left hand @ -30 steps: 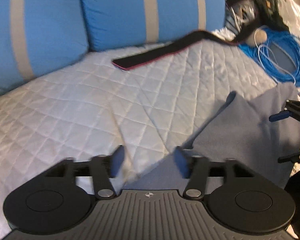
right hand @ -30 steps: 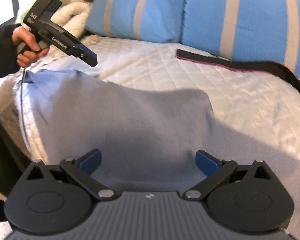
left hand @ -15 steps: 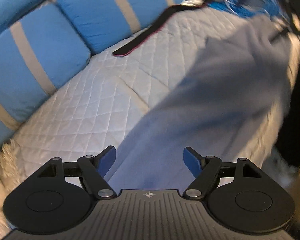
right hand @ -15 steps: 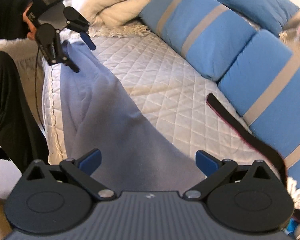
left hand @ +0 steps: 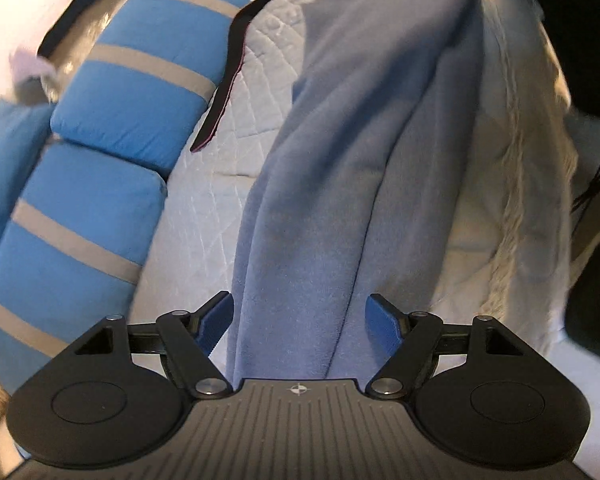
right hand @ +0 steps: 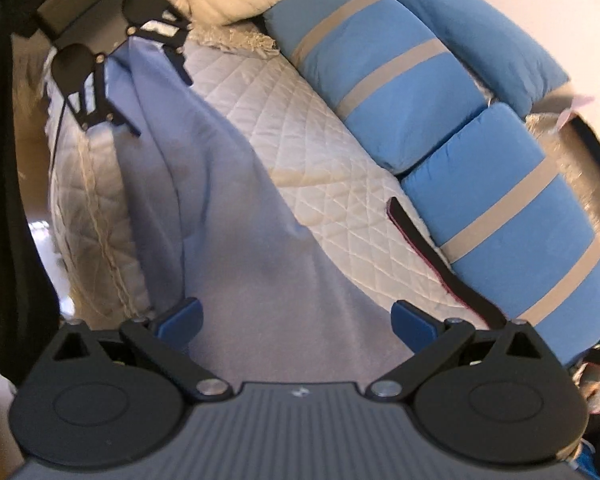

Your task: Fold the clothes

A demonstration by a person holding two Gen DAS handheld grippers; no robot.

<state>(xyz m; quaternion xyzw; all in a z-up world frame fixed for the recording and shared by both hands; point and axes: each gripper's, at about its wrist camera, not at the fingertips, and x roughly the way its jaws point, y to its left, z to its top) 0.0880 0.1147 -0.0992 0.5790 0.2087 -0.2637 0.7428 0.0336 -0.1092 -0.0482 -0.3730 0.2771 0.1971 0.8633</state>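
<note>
The fingers (left hand: 216,316) of the left gripper (left hand: 300,316) stood apart, with the grey-blue garment (left hand: 324,184) running up between them but untouched by either pad, so far as the view showed. The right gripper (right hand: 296,320) also had its fingers spread wide over the garment, clamped on nothing. The garment lay lengthwise along the bed (right hand: 320,148), on the side away from the blue striped pillows (right hand: 380,76), bunched into long ridges; it looked as if each gripper had gone to one end to take hold and straighten it. A black strap (right hand: 424,252) lay between the garment and the pillows. Both views were blurred and strongly tilted. The garment's near ends vanished under each gripper's body, so no hem, sleeve or collar could be made out.
</note>
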